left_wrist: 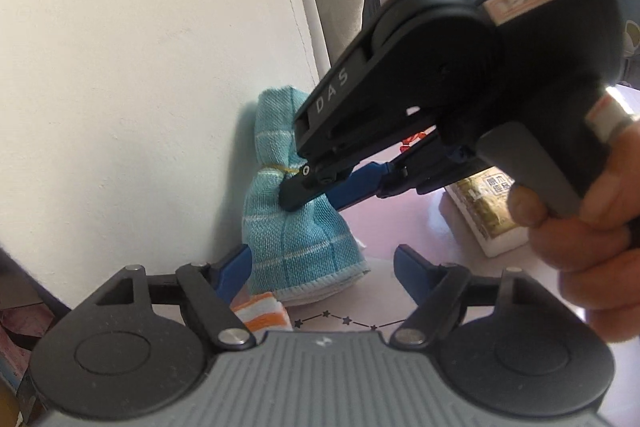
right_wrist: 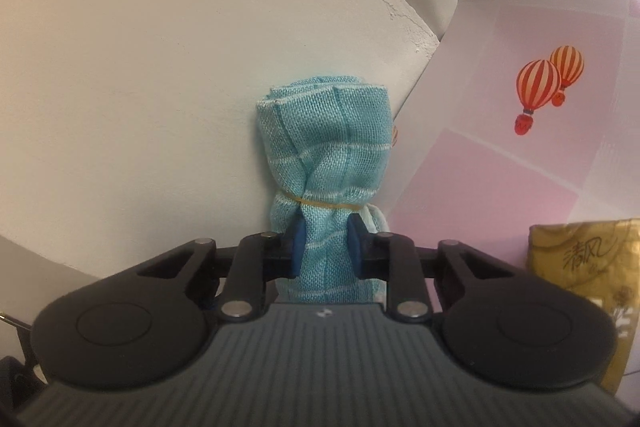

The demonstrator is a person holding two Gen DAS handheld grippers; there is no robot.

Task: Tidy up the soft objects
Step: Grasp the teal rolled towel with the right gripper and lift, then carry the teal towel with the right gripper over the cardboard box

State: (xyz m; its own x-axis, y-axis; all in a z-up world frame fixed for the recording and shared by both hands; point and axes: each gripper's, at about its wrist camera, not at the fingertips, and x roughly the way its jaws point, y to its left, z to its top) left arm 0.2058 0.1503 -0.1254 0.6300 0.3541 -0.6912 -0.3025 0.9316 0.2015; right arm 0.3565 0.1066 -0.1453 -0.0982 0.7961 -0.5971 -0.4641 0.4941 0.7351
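Right hand-held gripper (right_wrist: 325,253) clamped on rubber-banded teal towel roll (right_wrist: 324,147), base hidden; left hand-held gripper (left_wrist: 322,269) wide, orange-striped cloth (left_wrist: 262,313) at 7 o'clock mostly hidden.

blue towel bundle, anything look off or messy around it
Nothing looks damaged or spilled. The blue towel bundle stands upright against the wall, tied with a rubber band. The right gripper pinches it just below the band. Only a hairline crack runs across the wall higher up.

Both cameras look down at the blue towel bundle (right_wrist: 324,163) by the wall — the right one very close, the left one farther back, seeing the right gripper (left_wrist: 296,195) too.
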